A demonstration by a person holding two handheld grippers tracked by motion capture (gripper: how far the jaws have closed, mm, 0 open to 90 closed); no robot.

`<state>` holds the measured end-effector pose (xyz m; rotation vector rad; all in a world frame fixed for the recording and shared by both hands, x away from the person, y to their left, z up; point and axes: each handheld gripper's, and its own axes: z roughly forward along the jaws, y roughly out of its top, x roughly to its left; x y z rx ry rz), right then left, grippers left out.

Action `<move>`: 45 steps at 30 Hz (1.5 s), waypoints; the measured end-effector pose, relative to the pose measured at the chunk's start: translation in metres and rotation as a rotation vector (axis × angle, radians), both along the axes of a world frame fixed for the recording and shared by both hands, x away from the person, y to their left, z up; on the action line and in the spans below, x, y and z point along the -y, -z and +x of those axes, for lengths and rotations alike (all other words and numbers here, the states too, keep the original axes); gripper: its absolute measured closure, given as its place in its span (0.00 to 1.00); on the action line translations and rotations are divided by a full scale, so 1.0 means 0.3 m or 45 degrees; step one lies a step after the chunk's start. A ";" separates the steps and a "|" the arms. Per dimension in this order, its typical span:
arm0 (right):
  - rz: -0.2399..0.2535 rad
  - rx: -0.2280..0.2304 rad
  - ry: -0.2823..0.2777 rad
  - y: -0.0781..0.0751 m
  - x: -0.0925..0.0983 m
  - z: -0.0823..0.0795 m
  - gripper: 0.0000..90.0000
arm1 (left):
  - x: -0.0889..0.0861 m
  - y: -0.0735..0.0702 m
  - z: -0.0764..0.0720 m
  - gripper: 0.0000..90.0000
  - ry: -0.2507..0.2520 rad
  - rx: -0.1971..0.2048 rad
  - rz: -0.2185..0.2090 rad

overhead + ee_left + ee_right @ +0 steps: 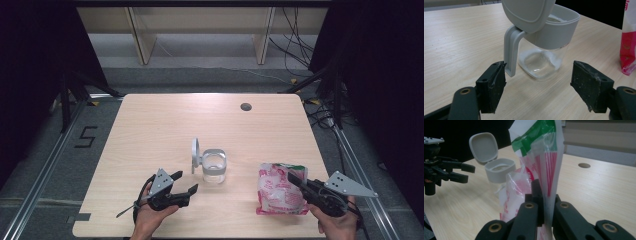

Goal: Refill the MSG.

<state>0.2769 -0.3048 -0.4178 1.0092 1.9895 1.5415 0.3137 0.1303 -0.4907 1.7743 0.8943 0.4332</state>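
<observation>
A clear glass jar (214, 168) with a grey collar and a flipped-up grey lid (195, 154) stands mid-table; a little white powder lies in its bottom (540, 62). My left gripper (184, 183) stands open just left of and in front of the jar, its pads (492, 87) apart on either side of it with nothing between them. A red, white and green plastic bag (277, 192) sits at the right front. My right gripper (294, 179) is shut on the bag's edge (549, 170), holding it raised above the wood. The jar (499, 170) stands behind the bag in the right gripper view.
The light wooden table (165, 125) has a small dark round hole (245, 106) near its far right. Black frame legs and cables lie on the floor beyond the table's edges. The left gripper (461, 172) appears at the left of the right gripper view.
</observation>
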 end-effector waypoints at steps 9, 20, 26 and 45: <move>-0.030 0.035 -0.001 -0.048 -0.023 0.049 1.00 | 0.031 -0.012 -0.021 0.30 0.022 -0.020 -0.046; -0.021 0.145 0.051 -0.118 -0.006 0.106 1.00 | 0.160 0.010 -0.065 0.30 0.166 -0.005 0.048; 0.006 0.158 0.015 -0.140 -0.017 0.118 1.00 | 0.236 0.024 -0.080 0.30 0.209 -0.018 0.080; -0.001 0.183 -0.068 -0.235 -0.096 0.129 1.00 | 0.521 0.055 -0.018 0.32 0.283 0.054 0.100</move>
